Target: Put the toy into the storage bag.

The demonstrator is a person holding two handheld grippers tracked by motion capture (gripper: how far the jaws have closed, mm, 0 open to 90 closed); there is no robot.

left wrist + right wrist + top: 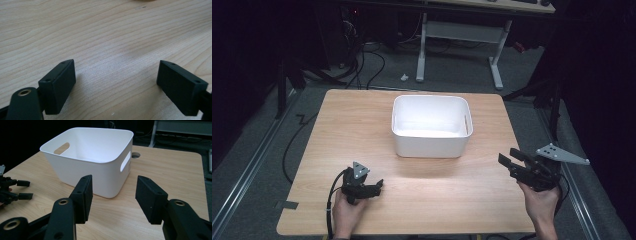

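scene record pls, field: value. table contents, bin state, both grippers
surface: wooden table
objects: one white bin, upright, near the table's middle, handle slots in its end walls
bin contents: appears empty
left gripper: open, low over bare wood at the near left, holding nothing
right gripper: open, at the table's near right edge, aimed toward the bin, holding nothing
contact: neither gripper touches the bin
background: desk legs and cables on the floor beyond the table

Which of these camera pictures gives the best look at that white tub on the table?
The right gripper view: the white tub sits close, showing its handle slots and side wall. The high view shows the tub smaller, from above, apparently empty. The left gripper view faces bare tabletop.
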